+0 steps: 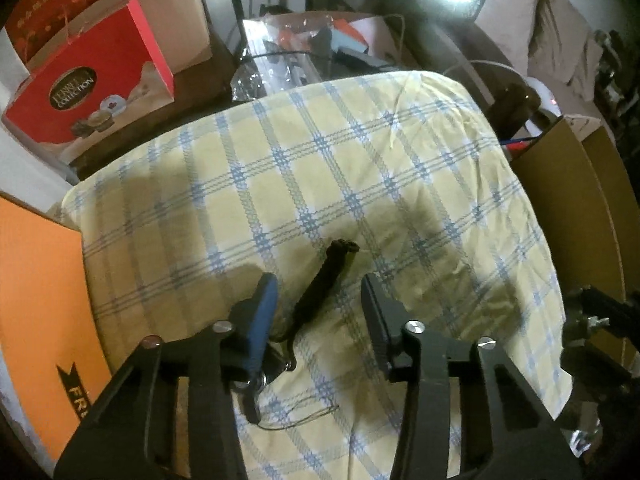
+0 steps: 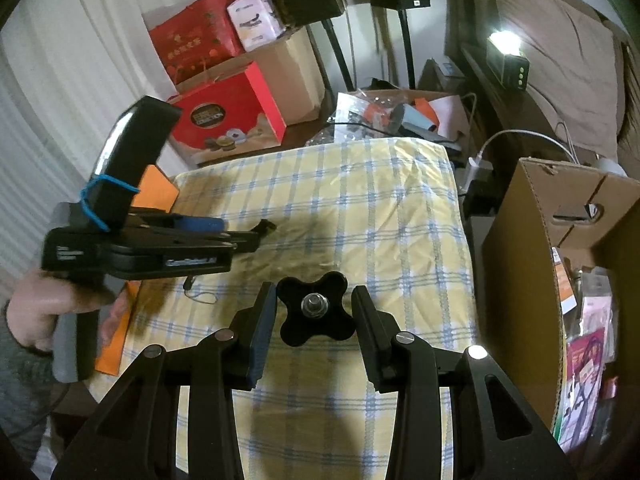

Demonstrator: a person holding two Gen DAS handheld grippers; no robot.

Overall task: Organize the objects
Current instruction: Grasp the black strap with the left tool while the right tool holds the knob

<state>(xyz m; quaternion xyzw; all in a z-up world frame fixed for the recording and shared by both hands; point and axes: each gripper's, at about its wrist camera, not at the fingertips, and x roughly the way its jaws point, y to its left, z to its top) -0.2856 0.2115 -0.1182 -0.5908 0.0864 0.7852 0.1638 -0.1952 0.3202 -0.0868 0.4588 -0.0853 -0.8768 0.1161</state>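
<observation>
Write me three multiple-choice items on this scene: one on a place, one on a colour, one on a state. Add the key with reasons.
1. Where does the black strap lie?
A. On the floor.
B. On the cloth, between the left tool's fingers.
C. In a drawer.

2. What colour is the cloth?
A. Yellow with blue checks.
B. Plain red.
C. Plain green.

3. What state is the right tool in?
A. Open and empty.
B. Shut on the strap.
C. Shut on the black star knob.

Key: 1 B, the strap shows on the cloth between the open fingers; 2 A, both views show the checks; 3 C, both fingers press the knob's lobes.
</observation>
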